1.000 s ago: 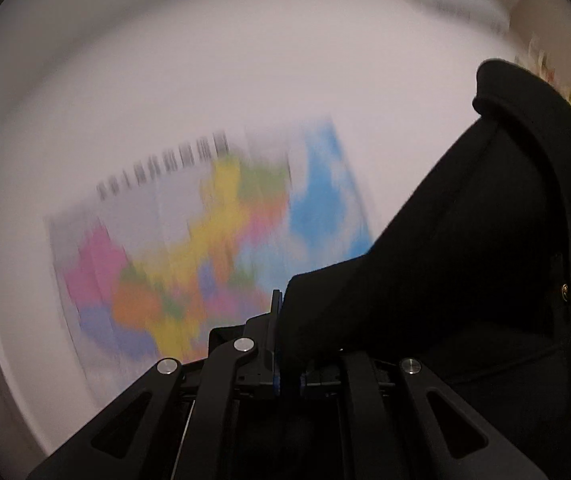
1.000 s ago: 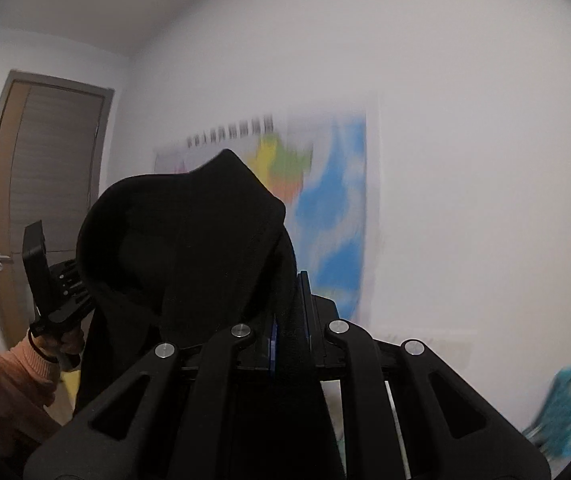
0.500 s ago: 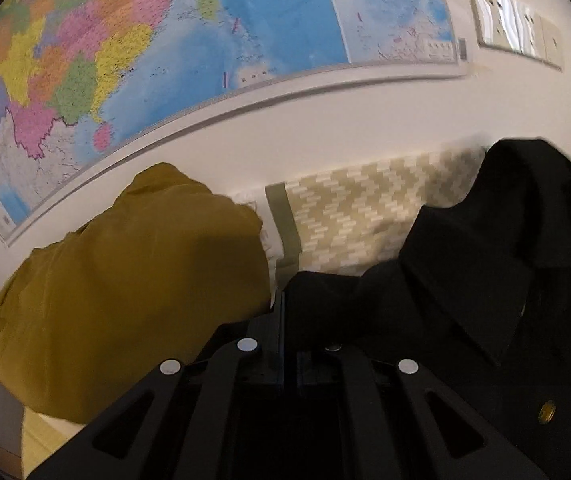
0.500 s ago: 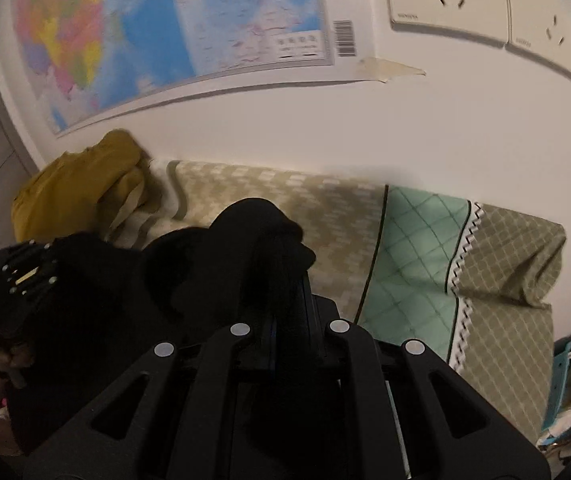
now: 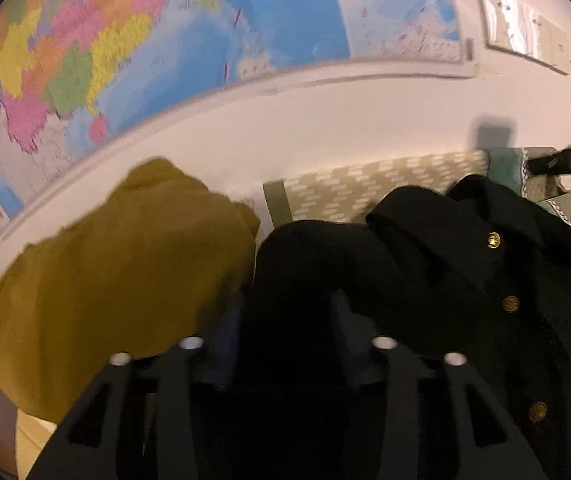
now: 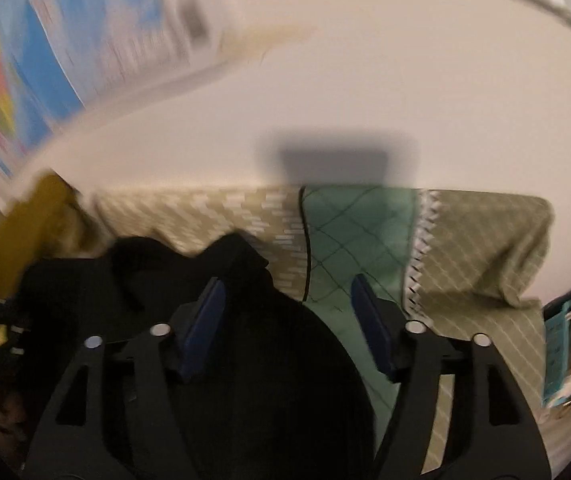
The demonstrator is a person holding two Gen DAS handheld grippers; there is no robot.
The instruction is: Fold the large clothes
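Bedspread, patterned beige-and-green fabric (image 6: 481, 240), now carries the black gold-buttoned coat (image 5: 465, 280), beside a mustard garment (image 5: 117, 280); right gripper (image 6: 289, 312) and left gripper (image 5: 285, 344) jaws have just been opening, coat loose between them; folding can start.

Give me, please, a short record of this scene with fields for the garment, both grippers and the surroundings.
garment: black coat with gold buttons, lying crumpled on the patterned bedcover
left gripper: jaws just opened, coat fabric lies between them
right gripper: jaws just opened, blue pads apart, coat fabric between, not pinched
beside the coat: mustard garment
wall: coloured map
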